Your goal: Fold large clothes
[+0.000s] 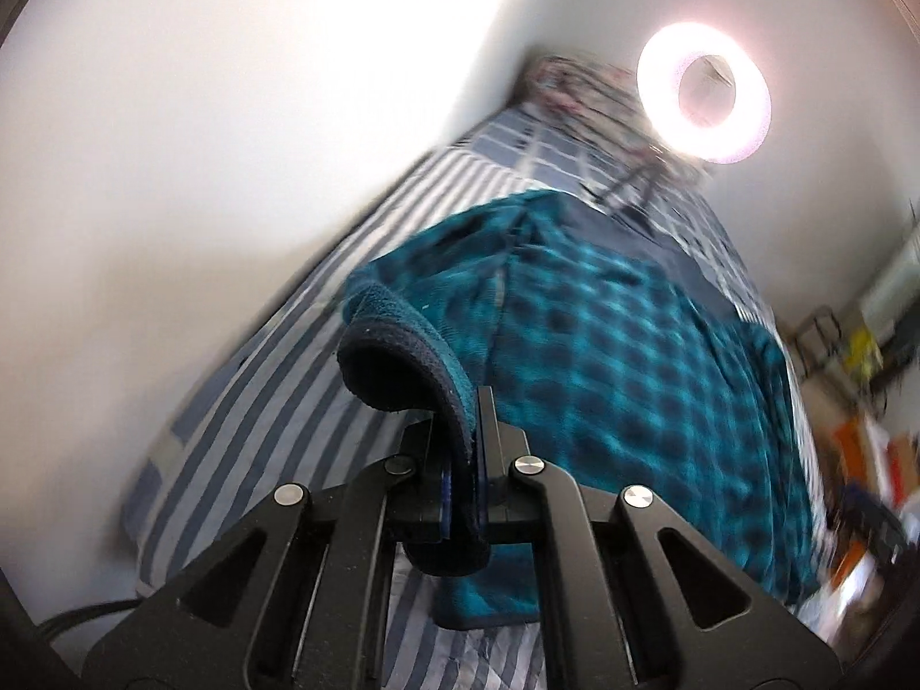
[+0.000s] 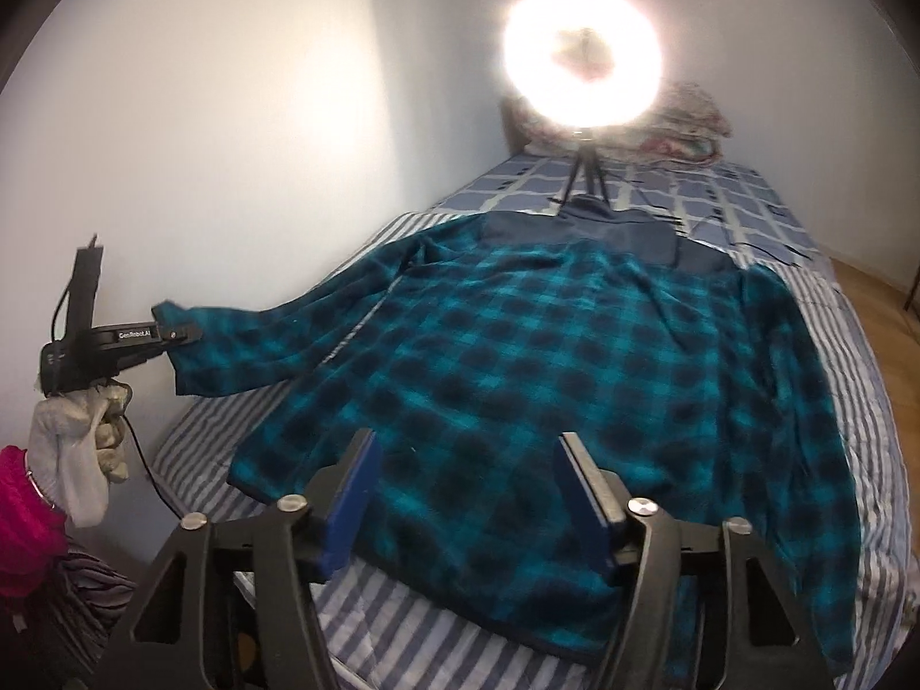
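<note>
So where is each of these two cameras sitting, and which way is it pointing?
Left wrist view: sits on the left claw, looks along the striped bed toward the ring light; its jaws are shut on the sleeve cuff.
Right wrist view: sits on the right claw, looks down the bed over the plaid fleece shirt; its jaws are open. A gloved hand carries the other claw at left.
Shared: the shirt, the bed, the ring light, the white wall.

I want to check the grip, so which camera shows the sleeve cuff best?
The left wrist view: the sleeve cuff fills the foreground, pinched in the shut left tool. The right wrist view shows it small and far off, at the picture's left edge.
</note>
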Available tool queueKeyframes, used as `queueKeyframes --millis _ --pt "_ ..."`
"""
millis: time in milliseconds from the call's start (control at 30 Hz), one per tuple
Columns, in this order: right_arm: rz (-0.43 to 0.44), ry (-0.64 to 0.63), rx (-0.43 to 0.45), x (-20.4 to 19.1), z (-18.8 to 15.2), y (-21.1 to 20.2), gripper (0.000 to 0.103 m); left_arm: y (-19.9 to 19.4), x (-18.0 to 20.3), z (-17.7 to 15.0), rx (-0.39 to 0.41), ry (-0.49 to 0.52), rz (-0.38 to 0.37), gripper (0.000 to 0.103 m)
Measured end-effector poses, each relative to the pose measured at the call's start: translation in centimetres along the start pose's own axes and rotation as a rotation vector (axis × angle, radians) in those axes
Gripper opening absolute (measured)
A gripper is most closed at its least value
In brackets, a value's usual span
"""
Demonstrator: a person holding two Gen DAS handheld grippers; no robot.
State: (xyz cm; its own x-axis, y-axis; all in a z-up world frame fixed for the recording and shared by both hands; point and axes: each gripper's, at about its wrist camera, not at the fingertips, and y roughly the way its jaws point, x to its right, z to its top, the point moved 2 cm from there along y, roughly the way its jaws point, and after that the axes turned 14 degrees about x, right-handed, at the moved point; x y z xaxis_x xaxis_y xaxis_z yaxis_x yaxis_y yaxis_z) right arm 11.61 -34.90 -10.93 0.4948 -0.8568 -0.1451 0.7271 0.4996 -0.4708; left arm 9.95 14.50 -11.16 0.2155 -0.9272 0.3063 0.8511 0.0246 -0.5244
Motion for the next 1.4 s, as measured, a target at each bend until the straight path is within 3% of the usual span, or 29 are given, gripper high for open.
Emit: queueKeyframes --millis 133,433,733,900,1200,1400 --pt "0.044 -0.033 -0.018 -0.5 3.0 3.2 0.061 0.1 2.3 -0.1 -0.003 0.018 -0.05 0.003" --pt "0.132 0.045 -0.106 -1.7 10.1 14.1 0.061 0.1 4.5 -0.5 -0.006 0.05 -0.136 0.003" --pt "0.241 0.098 -0.249 -6.3 12.1 25.8 0.051 0.7 6.3 -2.4 -0.061 0.126 -0.168 0.003" --pt "0.262 0.141 -0.314 -9.5 12.5 31.8 0.051 0.9 6.1 -3.2 -0.085 0.14 -0.172 0.003" --pt "0.154 0.144 -0.457 -14.9 10.7 42.4 0.051 0.8 4.0 -2.3 -0.09 0.095 -0.162 0.003" --pt "0.046 0.088 -0.506 -16.4 9.7 46.1 0.036 0.6 3.5 -2.2 -0.098 0.088 -0.158 0.003"
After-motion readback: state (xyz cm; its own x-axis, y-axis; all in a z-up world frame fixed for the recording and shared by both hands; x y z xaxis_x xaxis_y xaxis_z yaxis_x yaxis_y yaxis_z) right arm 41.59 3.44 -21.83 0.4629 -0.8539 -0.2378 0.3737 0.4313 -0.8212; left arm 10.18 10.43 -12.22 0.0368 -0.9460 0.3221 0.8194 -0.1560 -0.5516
